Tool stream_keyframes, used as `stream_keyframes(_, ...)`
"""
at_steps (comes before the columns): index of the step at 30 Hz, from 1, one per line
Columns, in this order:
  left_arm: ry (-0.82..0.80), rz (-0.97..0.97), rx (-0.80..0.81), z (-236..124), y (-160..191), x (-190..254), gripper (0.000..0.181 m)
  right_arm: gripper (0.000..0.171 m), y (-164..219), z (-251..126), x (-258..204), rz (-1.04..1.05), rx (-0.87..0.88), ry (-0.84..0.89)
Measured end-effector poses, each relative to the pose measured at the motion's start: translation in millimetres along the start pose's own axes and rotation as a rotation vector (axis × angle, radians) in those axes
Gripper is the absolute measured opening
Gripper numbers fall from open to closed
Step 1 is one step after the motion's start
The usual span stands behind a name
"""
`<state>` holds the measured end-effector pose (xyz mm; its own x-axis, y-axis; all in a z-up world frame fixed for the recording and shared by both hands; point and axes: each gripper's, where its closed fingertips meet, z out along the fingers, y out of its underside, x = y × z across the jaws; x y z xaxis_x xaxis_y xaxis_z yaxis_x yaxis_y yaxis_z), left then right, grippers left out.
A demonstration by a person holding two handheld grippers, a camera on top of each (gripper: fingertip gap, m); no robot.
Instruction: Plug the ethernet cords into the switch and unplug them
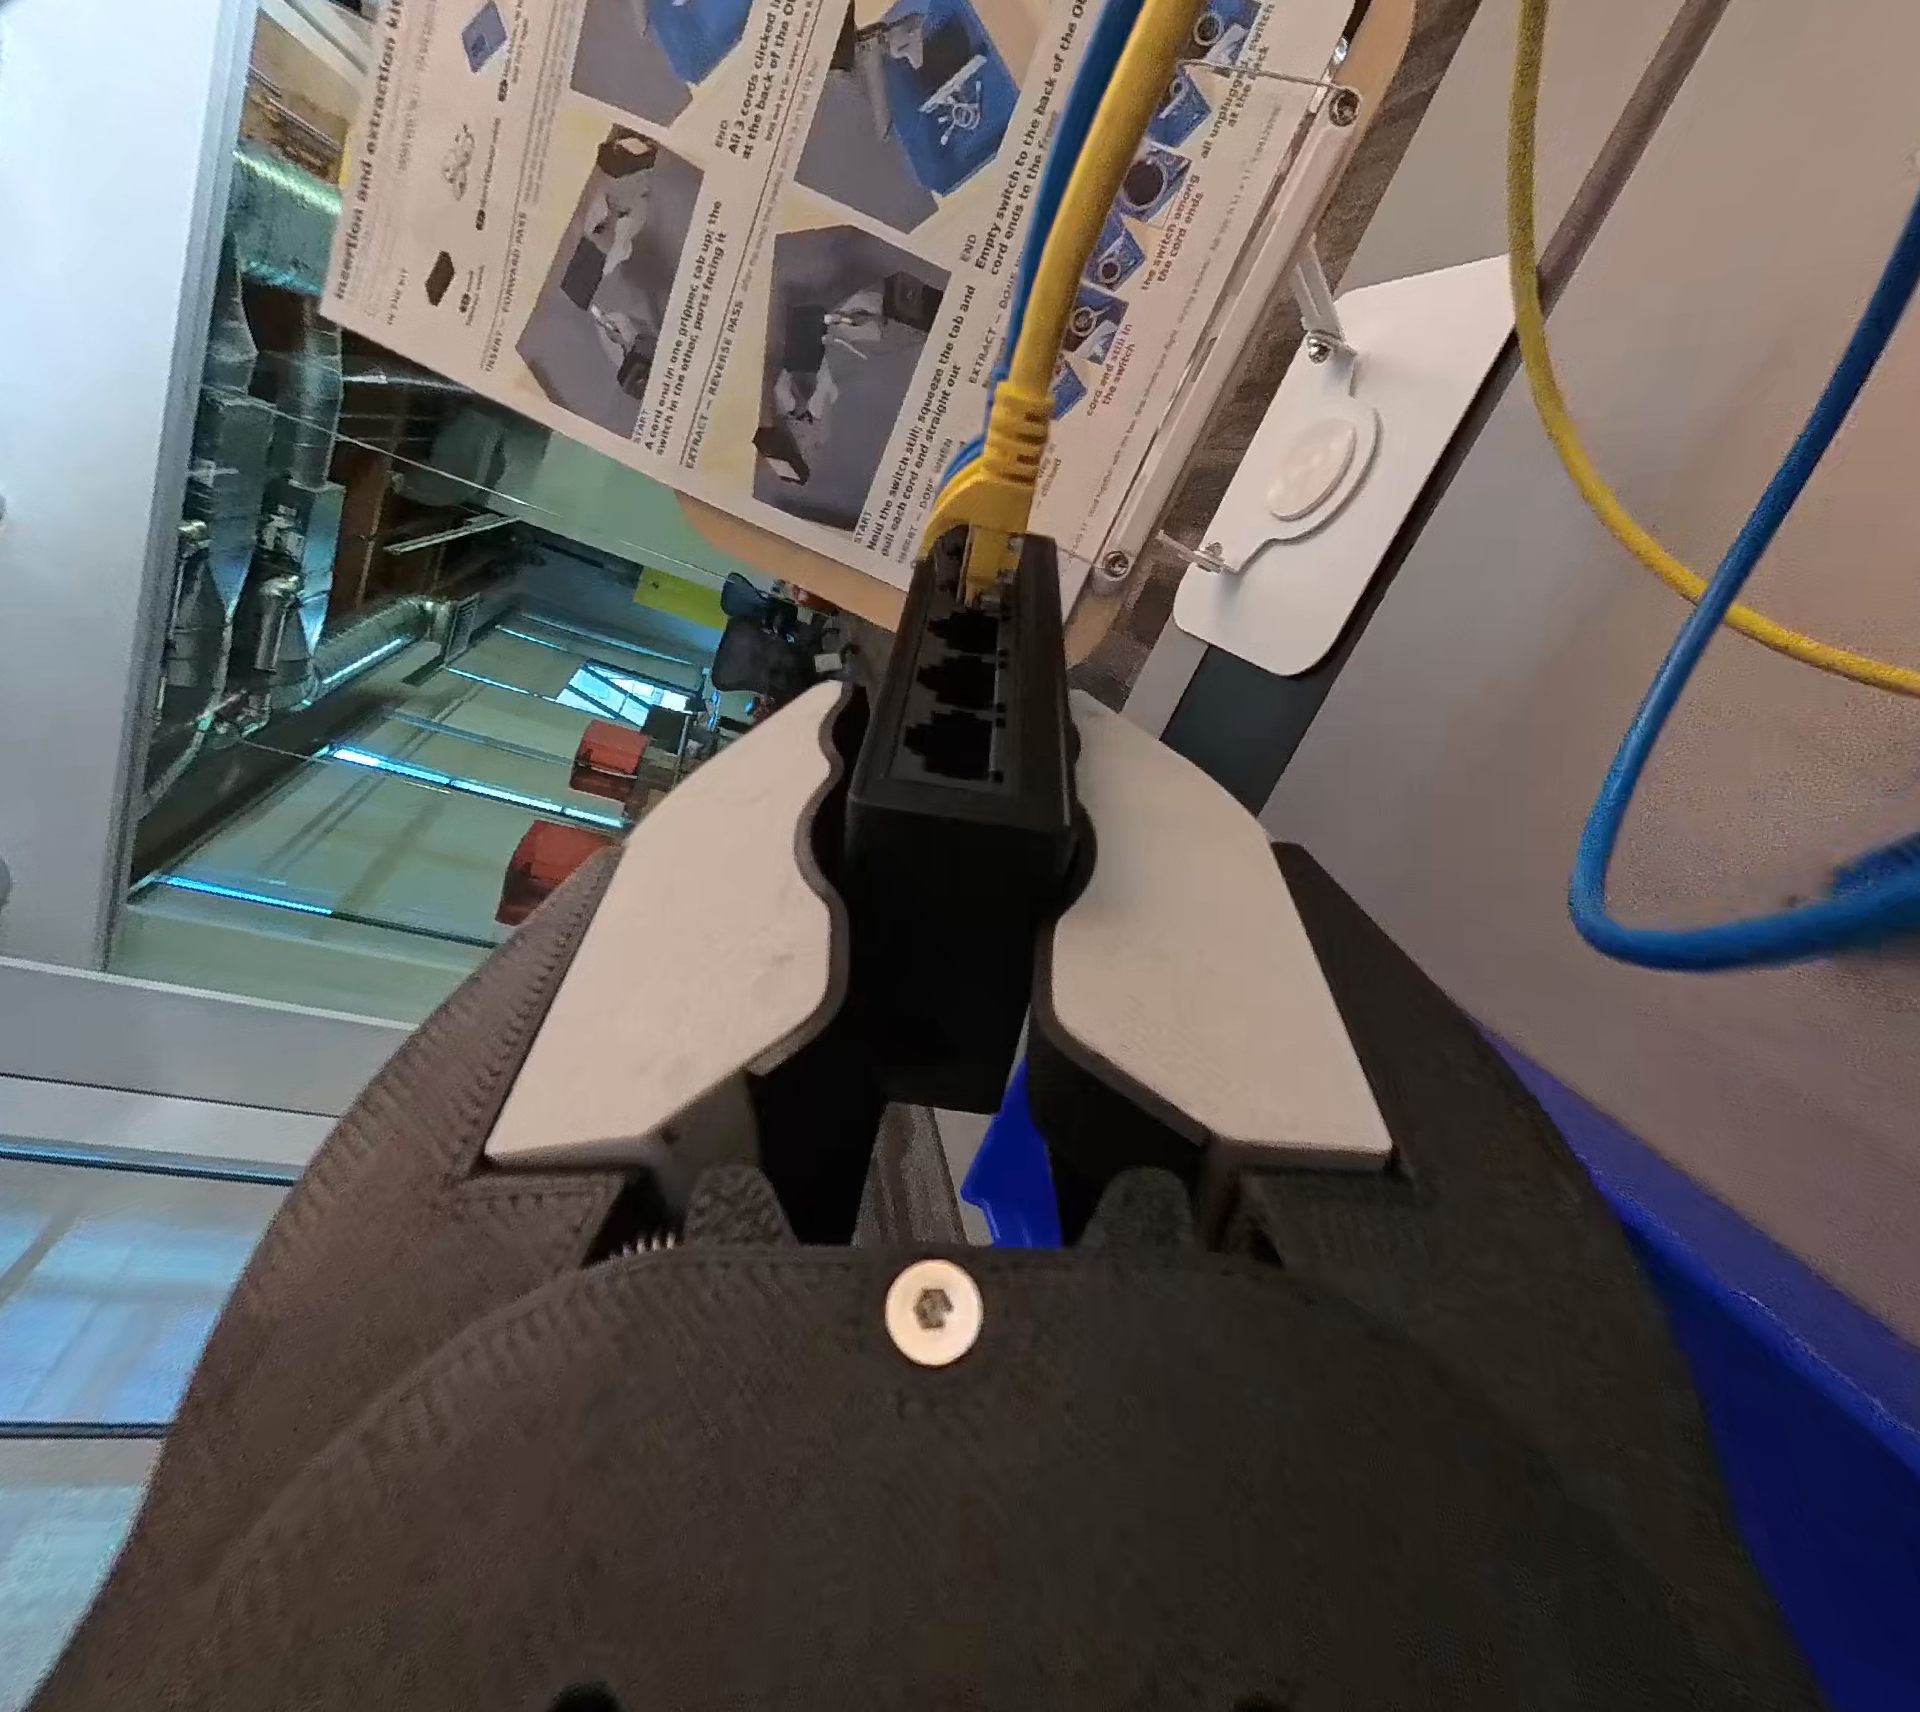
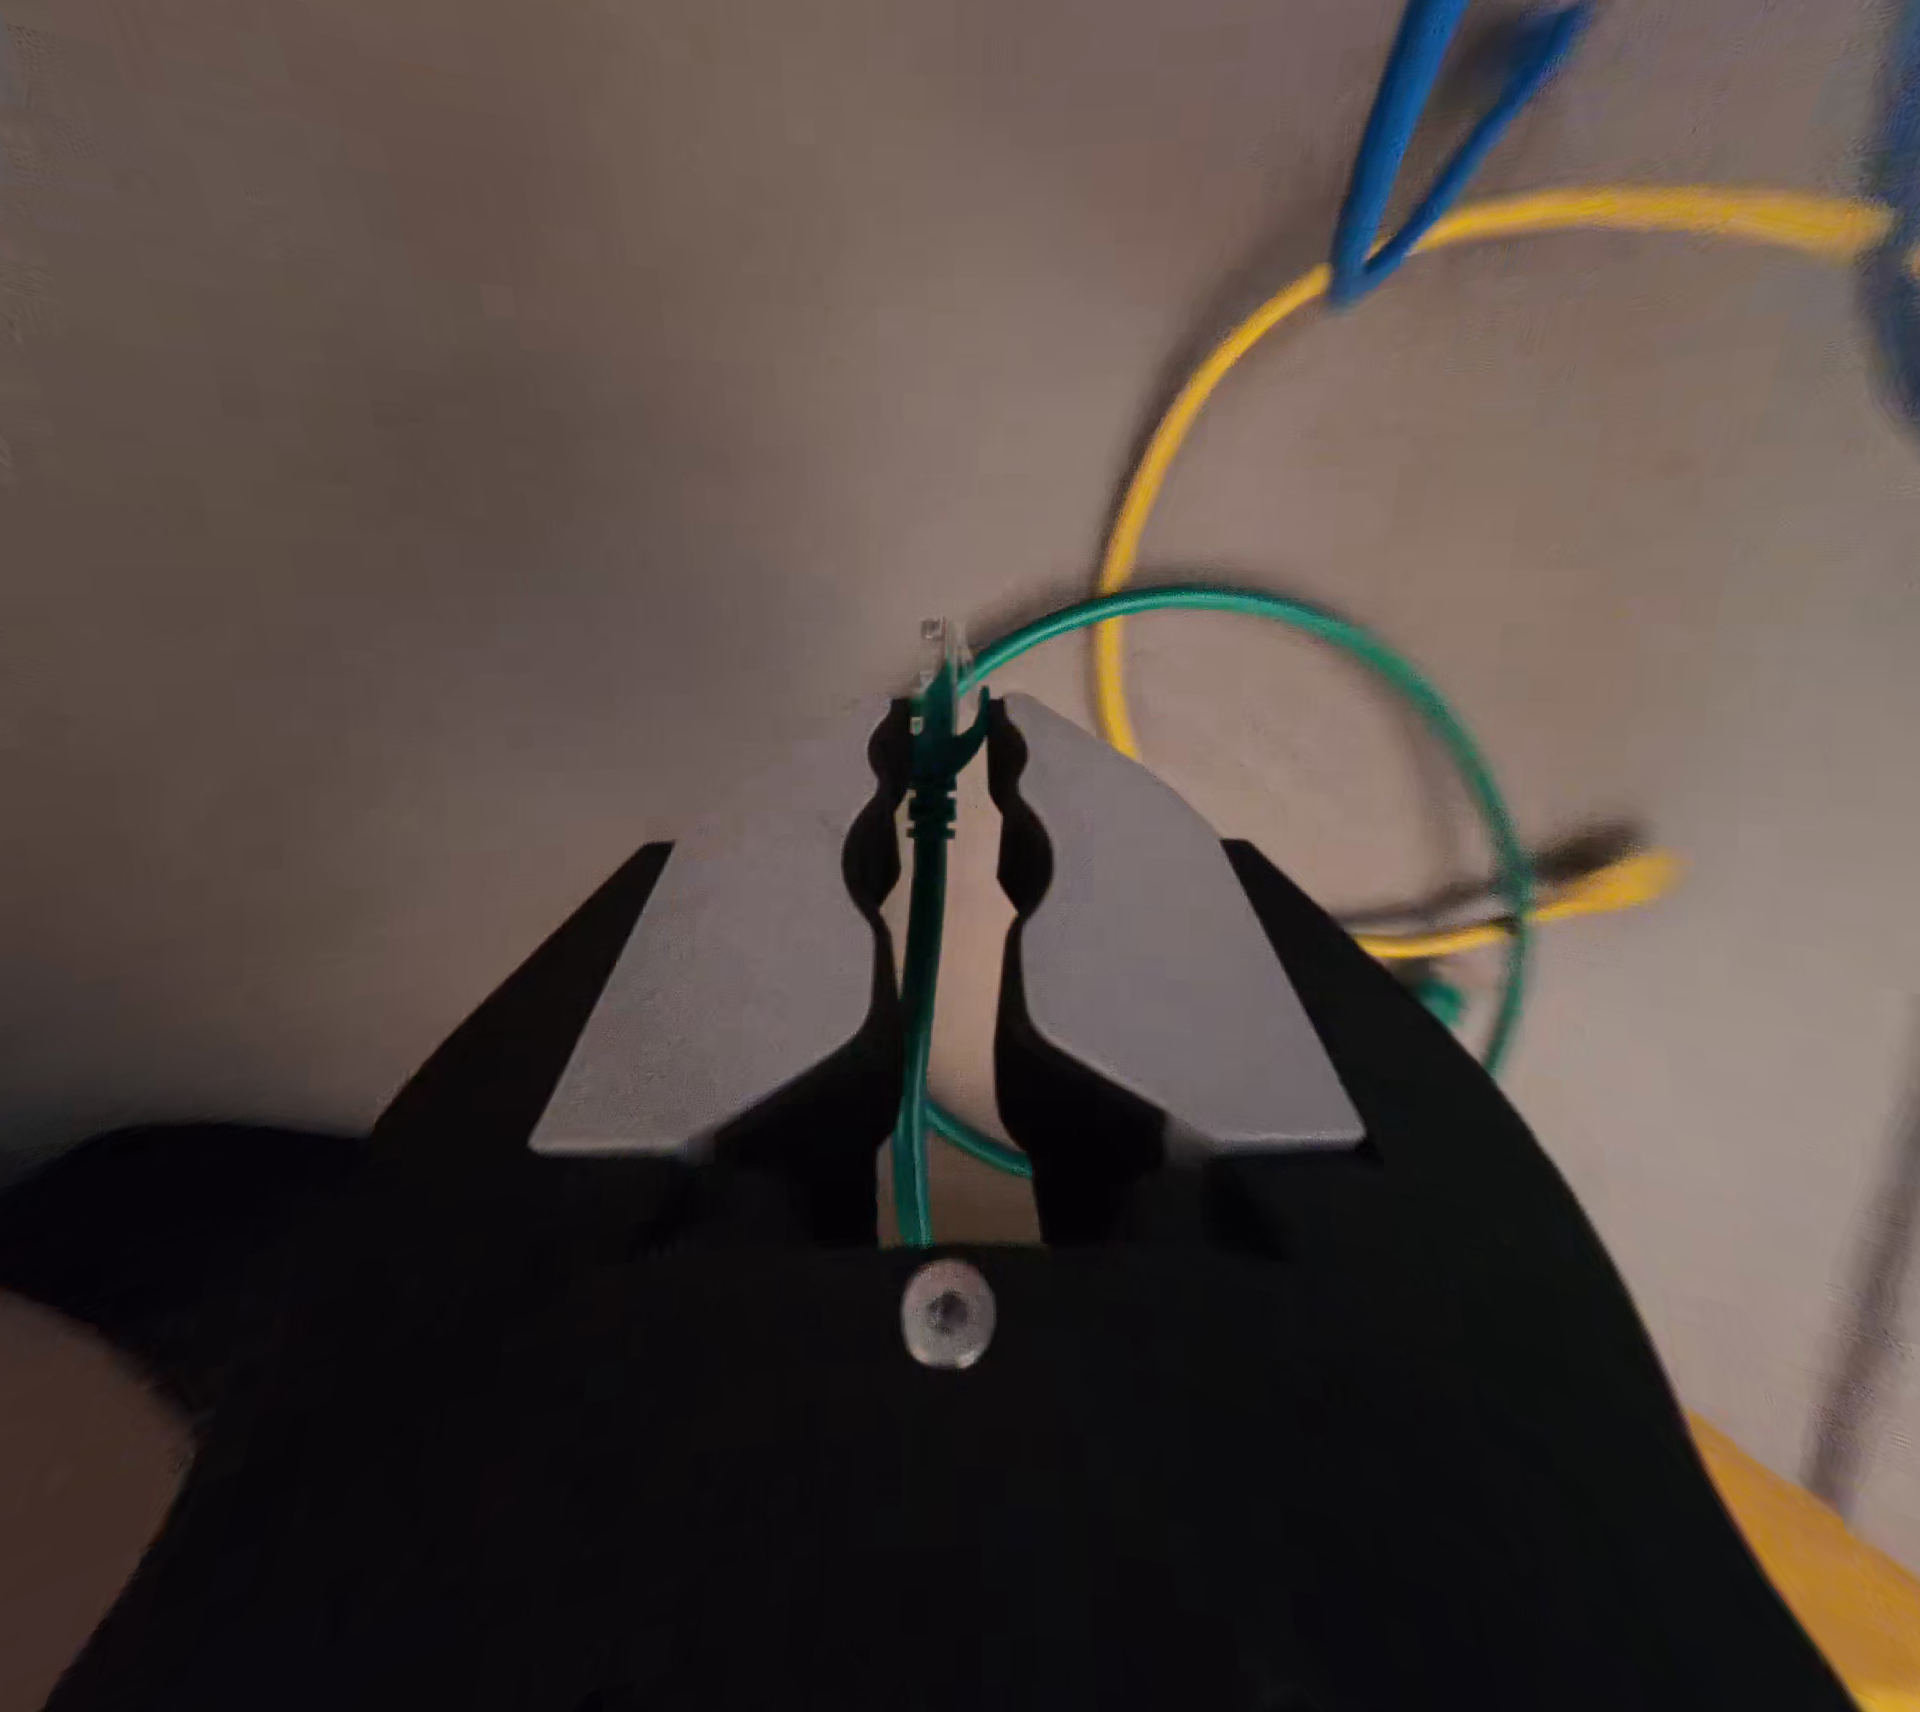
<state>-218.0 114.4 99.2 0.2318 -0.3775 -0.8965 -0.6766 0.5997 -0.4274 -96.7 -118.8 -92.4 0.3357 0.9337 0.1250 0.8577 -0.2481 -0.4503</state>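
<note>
Your left gripper [image 1: 961,789] is clamped on the black switch [image 1: 961,831], its two fingers pressing the narrow sides so the port face looks up and away from you. The yellow cord [image 1: 1117,135] is already seated in one of the far ports, its plug [image 1: 992,509] standing out of the face; a blue cord [image 1: 1049,228] runs close behind it toward the farthest port, though you cannot tell from here whether it is latched. Three ports nearer the fingers stand empty.

Your right gripper [image 2: 940,722] is closed on the green cord [image 2: 1351,654], pinching the boot just behind the clear plug [image 2: 935,649], which sticks out past the fingertips. The rest of that cord loops over the grey surface [image 2: 520,312], crossing the yellow one; the switch is not in the right wrist view.

So you appear to be in the plugging-in half of the job, with the green cord next. The move calls for bringing the plug over to the switch, lining it square with an empty port, matching the latch tab to the port's notch, and pressing straight in while the left holds firm. Mind the loop: it may drag on the other cords.
</note>
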Motion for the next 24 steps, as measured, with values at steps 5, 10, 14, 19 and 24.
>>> stream_keyframes(5,-0.044,-0.020,-0.008,-7,10,-16,0.032,0.016,12,33,-13,0.014,-0.071,-0.154)
stream_keyframes(10,-0.001,-0.031,0.032,-11,6,-12,0.032,0.028,-8,14,-14,0.037,0.049,-0.172)
stream_keyframes(14,0.010,-0.008,0.006,-6,6,-7,0.032,0.043,-29,-27,9,0.045,0.256,-0.018)
stream_keyframes(19,-0.043,-0.008,-0.020,-11,9,-19,0.032,0.038,7,-31,76,0.233,0.123,0.336)
stream_keyframes(24,-0.085,-0.026,-0.019,-26,11,-35,0.033,0.037,64,-17,119,0.580,-0.130,0.534)
